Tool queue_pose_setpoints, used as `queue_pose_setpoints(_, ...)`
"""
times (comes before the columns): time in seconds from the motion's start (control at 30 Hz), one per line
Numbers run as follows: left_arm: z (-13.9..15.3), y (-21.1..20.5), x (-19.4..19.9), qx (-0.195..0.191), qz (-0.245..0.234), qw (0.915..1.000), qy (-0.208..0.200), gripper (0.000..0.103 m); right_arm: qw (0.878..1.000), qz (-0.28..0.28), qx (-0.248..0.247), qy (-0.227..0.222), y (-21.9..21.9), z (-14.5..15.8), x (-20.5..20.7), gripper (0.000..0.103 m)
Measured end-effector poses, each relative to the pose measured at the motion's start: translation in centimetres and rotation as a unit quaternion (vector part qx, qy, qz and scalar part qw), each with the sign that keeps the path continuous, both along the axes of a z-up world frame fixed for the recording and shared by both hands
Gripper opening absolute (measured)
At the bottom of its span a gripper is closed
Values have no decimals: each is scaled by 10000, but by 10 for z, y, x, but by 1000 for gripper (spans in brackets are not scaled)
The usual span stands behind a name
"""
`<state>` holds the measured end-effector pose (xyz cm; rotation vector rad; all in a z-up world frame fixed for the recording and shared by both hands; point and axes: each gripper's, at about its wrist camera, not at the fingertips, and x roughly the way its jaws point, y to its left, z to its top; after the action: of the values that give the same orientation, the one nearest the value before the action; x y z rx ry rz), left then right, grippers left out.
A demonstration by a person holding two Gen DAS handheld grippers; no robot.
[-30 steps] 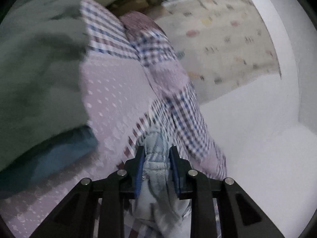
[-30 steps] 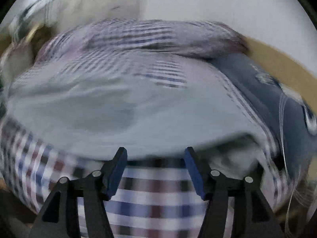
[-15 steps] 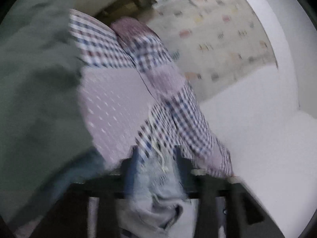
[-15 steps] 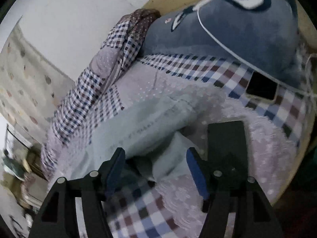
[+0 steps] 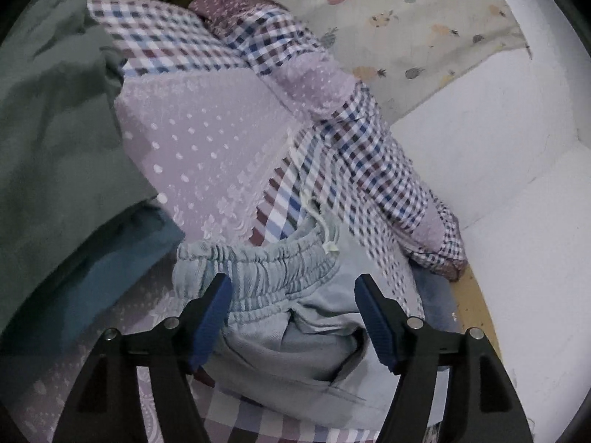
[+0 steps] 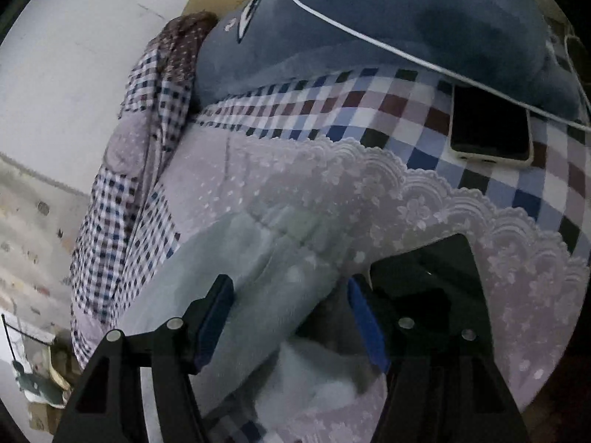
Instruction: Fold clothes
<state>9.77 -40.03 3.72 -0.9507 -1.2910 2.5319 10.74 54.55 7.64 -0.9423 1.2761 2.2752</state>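
Note:
Pale blue-grey trousers [image 5: 288, 317] with a ruched elastic waistband [image 5: 258, 262] and white drawstring lie bunched on the bed. My left gripper [image 5: 293, 297] stands open over the waistband, its blue pads apart on either side of the cloth. In the right wrist view the same pale trousers [image 6: 236, 269] stretch away as a long fold. My right gripper [image 6: 290, 301] is open above them. Part of the other gripper's black body [image 6: 428, 280] shows just behind the right finger.
The bed has a lilac dotted, lace-edged cover [image 6: 443, 214] with checked patches [image 5: 177, 48]. A dark green garment [image 5: 48, 118] lies at the left. A phone [image 6: 489, 125] with a white cable [image 6: 369, 37] rests by a blue-grey cushion [image 6: 388, 11]. White wall [image 5: 498, 170] borders the bed.
My left gripper was shut on the pale trousers a second ago and has now opened, leaving the waistband lying on the bed. My right gripper swung round to a new view, open throughout.

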Motion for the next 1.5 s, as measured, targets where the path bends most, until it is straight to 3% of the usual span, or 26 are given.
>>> queue_pose_setpoints(0.17, -3, 3, -10, 16, -29, 10000, -90, 76, 9992, 153, 374, 77, -7, 9, -18, 65)
queue_pose_setpoints(0.23, -3, 5, -13, -14, -65, 9999, -112, 79, 9976, 287, 633, 65, -13, 17, -24, 40)
queue_pose_setpoints(0.33, -2, 10, -16, -274, -102, 9991, -315, 79, 9950, 379, 919, 35, -19, 27, -28, 28)
queue_pose_setpoints(0.53, 9, 11, 2, -587, 119, 9969, -501, 79, 9906, 503, 1271, 37, -24, 41, -26, 22)
queue_pose_setpoints(0.83, -17, 4, -8, -734, 390, 9884, -1269, 80, 9894, 634, 1297, -149, -28, 34, -35, 22)
queue_pose_setpoints(0.93, -14, 8, -14, -963, 342, 9876, -1187, 78, 9888, 647, 1333, -181, -30, 34, -37, 22)
queue_pose_setpoints(1.0, -13, 9, -18, -996, 313, 9880, -1138, 67, 9882, 662, 1362, -217, -31, 34, -39, 22)
queue_pose_setpoints(1.1, -15, 9, -21, -962, 367, 9889, -1068, 62, 9857, 749, 1476, -321, -33, 36, -44, 22)
queue_pose_setpoints(1.13, -15, 9, -22, -949, 394, 9893, -1037, 50, 9834, 821, 1569, -388, -34, 38, -48, 19)
queue_pose_setpoints(1.2, -23, 2, -27, -799, 447, 9909, -986, 43, 9763, 999, 1852, -500, -39, 47, -57, 9)
queue_pose_setpoints(1.23, -25, -2, -27, -684, 526, 9918, -939, 31, 9716, 1096, 2038, -497, -43, 55, -61, 6)
queue_pose_setpoints(1.3, -25, -5, -29, -447, 674, 9939, -746, 29, 9621, 1308, 2354, -424, -53, 78, -67, 5)
queue_pose_setpoints(1.37, -18, -9, -20, -29, 905, 9956, -251, 27, 9556, 1378, 2601, -96, -64, 112, -62, 5)
queue_pose_setpoints(1.5, -13, -12, -11, 401, 1086, 9931, 172, 23, 9488, 1315, 2751, 821, -77, 180, -20, 4)
